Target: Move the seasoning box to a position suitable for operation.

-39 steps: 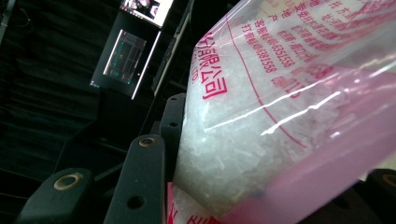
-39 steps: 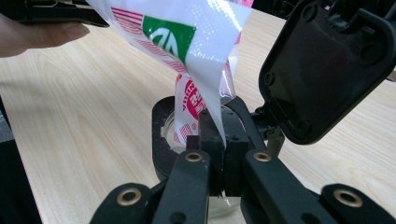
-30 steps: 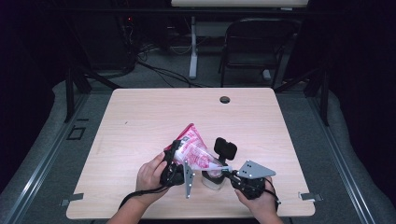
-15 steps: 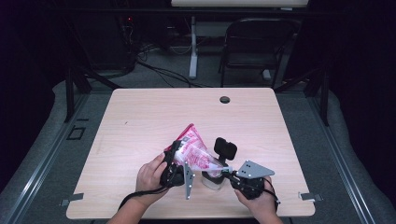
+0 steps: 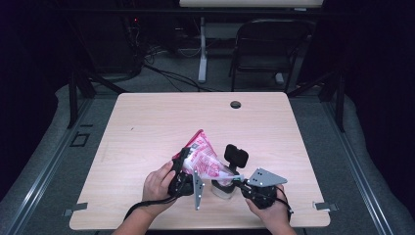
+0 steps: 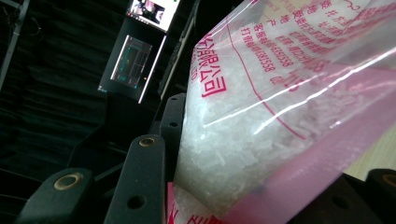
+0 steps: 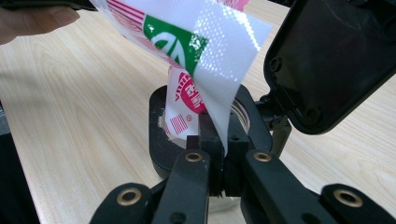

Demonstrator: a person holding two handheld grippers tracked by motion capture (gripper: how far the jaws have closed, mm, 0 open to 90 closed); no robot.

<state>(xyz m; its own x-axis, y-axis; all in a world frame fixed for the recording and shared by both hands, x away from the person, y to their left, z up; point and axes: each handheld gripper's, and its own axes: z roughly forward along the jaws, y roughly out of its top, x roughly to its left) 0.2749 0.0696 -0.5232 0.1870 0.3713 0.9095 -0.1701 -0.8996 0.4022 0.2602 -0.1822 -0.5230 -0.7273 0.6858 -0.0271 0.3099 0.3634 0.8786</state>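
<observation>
A pink and white plastic bag (image 5: pixel 203 155) of white grains is tilted, its lower corner over a small clear jar (image 5: pixel 221 190). My left gripper (image 5: pixel 182 169) is shut on the bag; in the left gripper view the bag (image 6: pixel 280 116) bulges between the black jaws. My right gripper (image 5: pixel 238 185) is shut on the jar near the table's front edge. The jar's black flip lid (image 5: pixel 236 155) stands open. In the right gripper view the bag's printed corner (image 7: pixel 205 51) hangs into the jar's mouth (image 7: pixel 239 116), ringed by a black collar (image 7: pixel 159 135), with the lid (image 7: pixel 336 60) at the upper right.
The light wooden table (image 5: pixel 147 127) has a round cable hole (image 5: pixel 236 104) near its far edge. A dark chair (image 5: pixel 271 49) and cables stand on the floor beyond. A hand (image 7: pixel 32 18) shows at the top left of the right gripper view.
</observation>
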